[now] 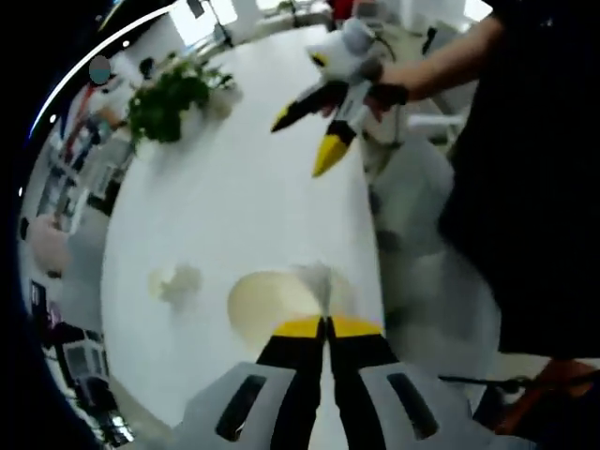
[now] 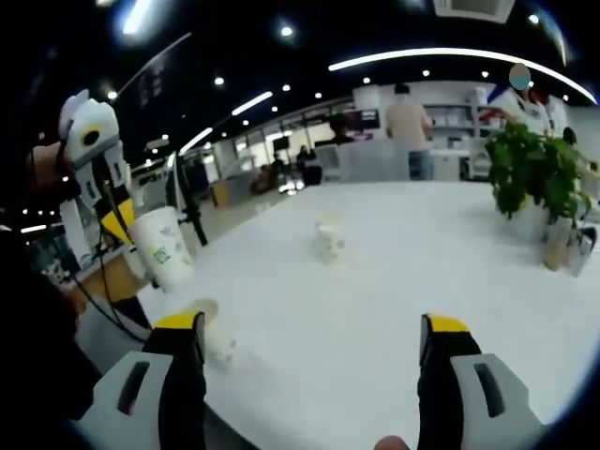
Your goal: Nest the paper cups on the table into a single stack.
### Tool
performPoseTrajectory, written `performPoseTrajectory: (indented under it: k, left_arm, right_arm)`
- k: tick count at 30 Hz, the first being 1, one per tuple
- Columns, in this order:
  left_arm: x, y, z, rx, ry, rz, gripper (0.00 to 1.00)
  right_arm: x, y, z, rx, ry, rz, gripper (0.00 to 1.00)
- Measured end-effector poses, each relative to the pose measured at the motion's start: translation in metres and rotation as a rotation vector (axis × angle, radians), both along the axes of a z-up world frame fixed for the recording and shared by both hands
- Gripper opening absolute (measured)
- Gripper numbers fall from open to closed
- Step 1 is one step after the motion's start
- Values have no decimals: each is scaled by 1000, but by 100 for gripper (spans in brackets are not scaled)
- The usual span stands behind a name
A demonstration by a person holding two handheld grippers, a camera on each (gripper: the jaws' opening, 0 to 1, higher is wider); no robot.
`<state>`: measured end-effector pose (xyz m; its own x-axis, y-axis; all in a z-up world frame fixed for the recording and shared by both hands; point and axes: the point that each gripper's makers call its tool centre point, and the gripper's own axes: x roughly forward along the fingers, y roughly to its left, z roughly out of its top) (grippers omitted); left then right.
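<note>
My left gripper (image 1: 325, 326) is shut on the rim of a white paper cup (image 1: 272, 302), whose cream inside faces the camera. The right gripper view shows that cup (image 2: 165, 249), with a green print, hanging from the left gripper (image 2: 116, 223) above the table's left edge. A second cup (image 2: 328, 238) stands at mid-table, also blurred in the left gripper view (image 1: 178, 283). A third cup (image 2: 212, 330) lies on its side near my right gripper's left jaw. My right gripper (image 2: 311, 326) is open and holds nothing; a hand carries it over the far table (image 1: 302, 145).
The round white table (image 2: 394, 281) carries a potted green plant (image 2: 532, 178) at one side (image 1: 169, 101). A person in dark clothes (image 1: 525, 187) stands at the table's edge. Desks and people fill the office behind.
</note>
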<state>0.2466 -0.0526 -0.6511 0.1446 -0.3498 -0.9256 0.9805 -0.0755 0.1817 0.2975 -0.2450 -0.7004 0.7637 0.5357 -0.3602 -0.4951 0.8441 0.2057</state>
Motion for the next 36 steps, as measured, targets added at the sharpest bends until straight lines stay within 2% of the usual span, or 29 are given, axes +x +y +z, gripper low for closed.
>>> performPoseTrajectory:
  k: [7, 10, 14, 20, 29, 36]
  left_arm:
    - [-4, -2, -22, 22, 19, -20, 0]
    - [-6, -6, -28, 13, 17, -60, 0]
    - [-7, -1, -42, 62, 21, -72, 0]
    - [-5, -6, -53, 69, 14, -85, 0]
    - [-5, -18, -68, 81, 46, -80, 0]
    - [-6, -15, -82, 110, 66, -95, 0]
  right_arm:
    - [0, -3, 3, 2, -5, -8, 93]
    - [-1, -4, 4, 3, -7, -9, 93]
    - [-2, -6, 7, 11, -8, -12, 93]
    - [-2, -10, 5, 14, -4, -25, 93]
    - [-5, -14, 1, 16, 6, -33, 93]
    - [-5, -15, 1, 18, 7, -41, 93]
